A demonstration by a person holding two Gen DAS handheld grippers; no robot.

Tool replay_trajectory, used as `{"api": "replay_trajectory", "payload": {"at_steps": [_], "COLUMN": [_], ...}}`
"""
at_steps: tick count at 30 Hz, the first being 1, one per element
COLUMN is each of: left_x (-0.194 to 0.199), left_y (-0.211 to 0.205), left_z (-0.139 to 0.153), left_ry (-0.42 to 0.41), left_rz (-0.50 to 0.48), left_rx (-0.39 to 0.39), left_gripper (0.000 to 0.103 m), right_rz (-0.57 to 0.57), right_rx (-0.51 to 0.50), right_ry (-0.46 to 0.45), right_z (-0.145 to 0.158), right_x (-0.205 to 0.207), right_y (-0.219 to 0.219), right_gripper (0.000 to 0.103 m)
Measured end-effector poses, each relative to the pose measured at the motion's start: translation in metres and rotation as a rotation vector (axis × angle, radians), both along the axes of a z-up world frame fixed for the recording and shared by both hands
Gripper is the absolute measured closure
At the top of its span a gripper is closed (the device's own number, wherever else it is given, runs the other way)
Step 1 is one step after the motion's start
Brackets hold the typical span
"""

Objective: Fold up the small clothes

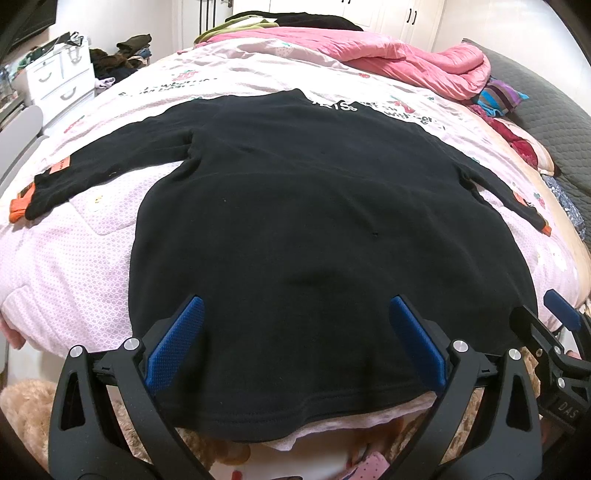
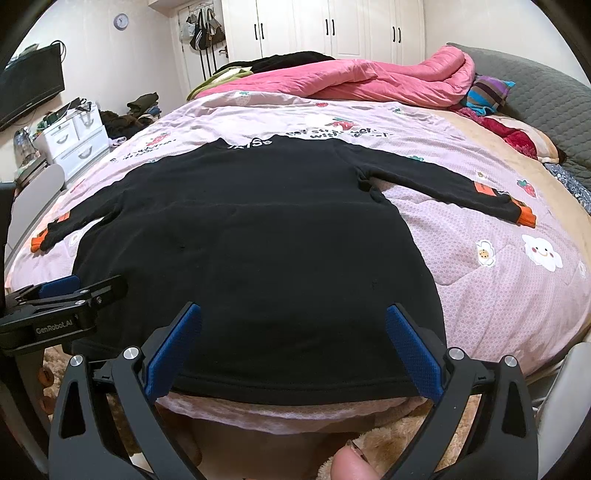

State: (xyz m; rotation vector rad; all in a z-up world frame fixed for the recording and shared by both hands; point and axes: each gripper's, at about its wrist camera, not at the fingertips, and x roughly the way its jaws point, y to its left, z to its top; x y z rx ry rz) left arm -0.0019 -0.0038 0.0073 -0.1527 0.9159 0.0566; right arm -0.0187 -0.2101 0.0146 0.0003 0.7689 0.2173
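Two grippers at near edge of bed (image 1: 66, 266), both with jaws wide, holding nothing. Left gripper (image 1: 295, 343) over hem of black sweater (image 1: 314, 221); right gripper (image 2: 293, 350) likewise over hem, toward sweater's right side. Sweater flat on pink quilt (image 2: 498, 288), back up, sleeves spread outward, orange cuffs (image 2: 526, 216) at ends, collar toward far side. Rolled pink blanket (image 2: 369, 79) beyond collar. White drawers (image 2: 72, 146) left of bed; wardrobe (image 2: 332, 29) at far wall.
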Motion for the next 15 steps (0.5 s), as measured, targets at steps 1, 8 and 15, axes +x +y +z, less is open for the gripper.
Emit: {"api": "replay_trajectory", "payload": {"at_steps": [1, 8, 15], "left_x": [0.0001, 0.0001, -0.0009], "left_y": [0.0001, 0.0005, 0.0015], "left_z": [0.0002, -0.0001, -0.0004], "left_ry": [-0.001, 0.003, -0.001], "left_rz": [0.000, -0.003, 0.000], "left_rx": [0.000, 0.002, 0.001], "left_gripper": [0.009, 0.009, 0.009], "right_rz": [-0.002, -0.010, -0.010], "right_rx": [-0.002, -0.002, -0.004], "right_ry": [-0.001, 0.001, -0.003], "right_z": [-0.0001, -0.0011, -0.0006], "right_x": [-0.0001, 0.0007, 0.0016], "right_y": [0.0002, -0.0031, -0.0041], "right_gripper": [0.004, 0.004, 0.004]}}
